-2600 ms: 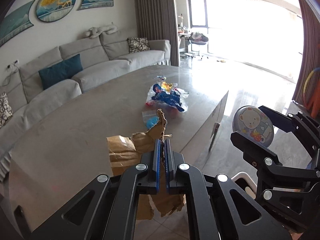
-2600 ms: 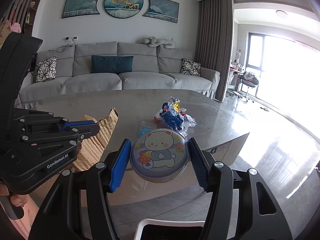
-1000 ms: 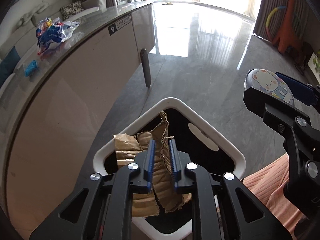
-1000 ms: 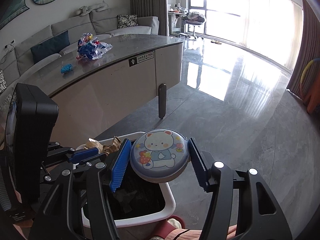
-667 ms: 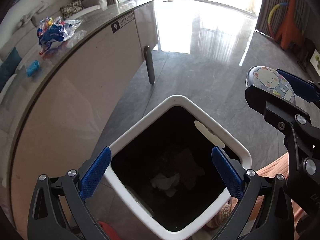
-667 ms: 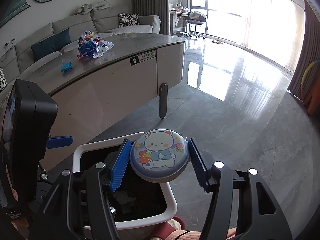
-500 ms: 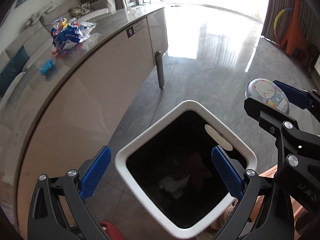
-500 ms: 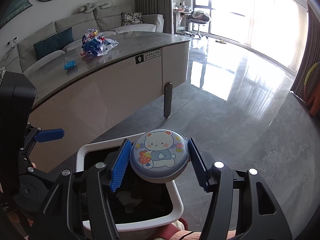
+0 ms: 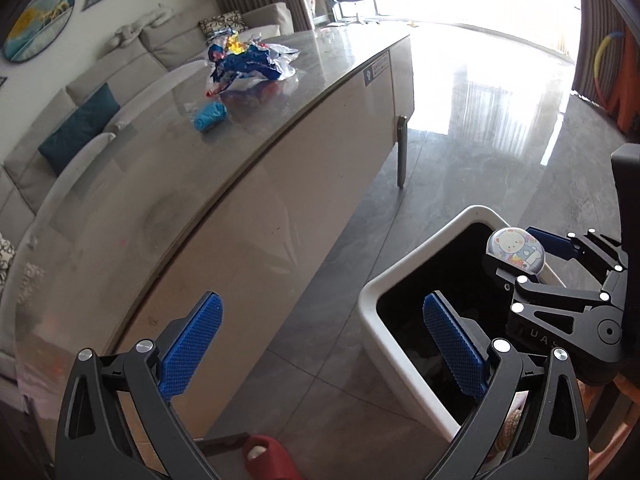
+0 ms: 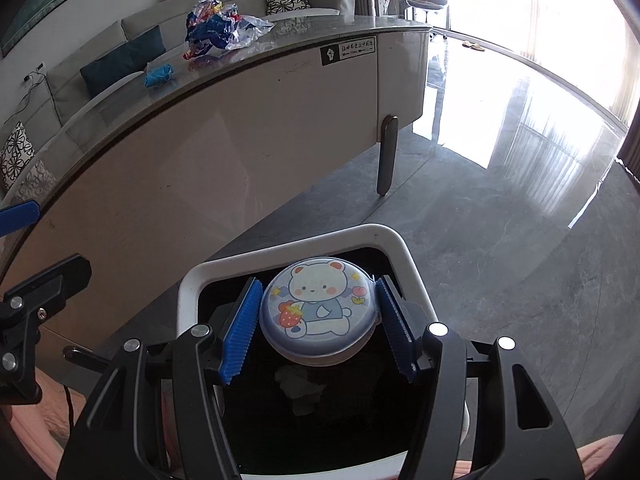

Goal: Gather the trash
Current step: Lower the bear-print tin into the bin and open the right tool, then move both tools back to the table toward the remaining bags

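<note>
Over the white bin (image 10: 394,240), I hold the round bear-print case (image 10: 318,310) in the right gripper (image 10: 316,330), its jaws closed on the case's two sides, with the bin's dark mouth directly below them and some pale scraps already lying inside; the left gripper (image 9: 320,344) has its jaws spread wide and holds nothing, with the bin off to their right. By my reckoning the collection is partway through: the case is not yet dropped, and ahead of both sets of jaws the crumpled blue wrappers (image 9: 248,62) and a small blue wad (image 9: 209,116) wait on the surface (image 9: 140,168). A black sticker (image 10: 348,51) on the cabinet end carries writing too small to read; "UAS" shows on the right gripper's body
</note>
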{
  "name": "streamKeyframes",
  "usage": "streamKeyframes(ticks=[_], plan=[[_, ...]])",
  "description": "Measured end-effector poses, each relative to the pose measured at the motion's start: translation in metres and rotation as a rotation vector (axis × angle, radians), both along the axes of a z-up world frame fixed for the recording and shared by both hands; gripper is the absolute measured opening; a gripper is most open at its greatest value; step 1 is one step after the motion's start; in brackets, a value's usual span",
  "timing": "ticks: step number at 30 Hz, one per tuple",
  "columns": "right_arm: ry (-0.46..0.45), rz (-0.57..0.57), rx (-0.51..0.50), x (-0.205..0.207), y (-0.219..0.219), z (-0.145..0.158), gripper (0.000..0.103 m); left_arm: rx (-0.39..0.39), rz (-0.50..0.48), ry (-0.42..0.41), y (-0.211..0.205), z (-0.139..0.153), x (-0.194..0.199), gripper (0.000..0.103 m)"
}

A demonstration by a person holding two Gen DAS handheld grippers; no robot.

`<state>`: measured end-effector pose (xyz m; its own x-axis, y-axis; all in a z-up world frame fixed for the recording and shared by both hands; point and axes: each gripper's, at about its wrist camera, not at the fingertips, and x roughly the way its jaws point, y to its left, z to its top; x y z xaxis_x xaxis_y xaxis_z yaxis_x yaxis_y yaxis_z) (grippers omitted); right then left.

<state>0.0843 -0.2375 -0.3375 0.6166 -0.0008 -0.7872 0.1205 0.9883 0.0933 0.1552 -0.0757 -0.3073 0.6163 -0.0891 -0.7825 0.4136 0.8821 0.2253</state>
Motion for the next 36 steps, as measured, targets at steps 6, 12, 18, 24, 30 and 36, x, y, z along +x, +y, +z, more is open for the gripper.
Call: streamKeyframes(ticks=[6, 12, 18, 24, 30, 36], plan=[[0.084, 0.06, -0.052, 0.002, 0.015, -0.018, 0.065, -0.015, 0.023, -0.008, 0.009, 0.007, 0.004, 0.1], [0.114, 0.096, -0.106, 0.0, 0.027, -0.026, 0.099, -0.025, 0.025, -0.021, 0.009, 0.012, 0.002, 0.1], [0.053, 0.061, -0.119, -0.005, 0.023, -0.013, 0.099, -0.041, 0.031, -0.026, 0.009, 0.017, 0.003, 0.1], [-0.039, 0.023, -0.1, -0.004, 0.014, 0.016, 0.099, -0.049, 0.046, -0.052, 0.015, 0.025, 0.006, 0.1], [-0.121, 0.029, -0.099, 0.001, 0.014, 0.046, 0.099, -0.06, 0.079, -0.078, 0.026, 0.035, 0.017, 0.1], [-0.201, 0.079, -0.132, 0.017, 0.028, 0.074, 0.099, -0.071, 0.11, -0.113, 0.038, 0.046, 0.041, 0.1]])
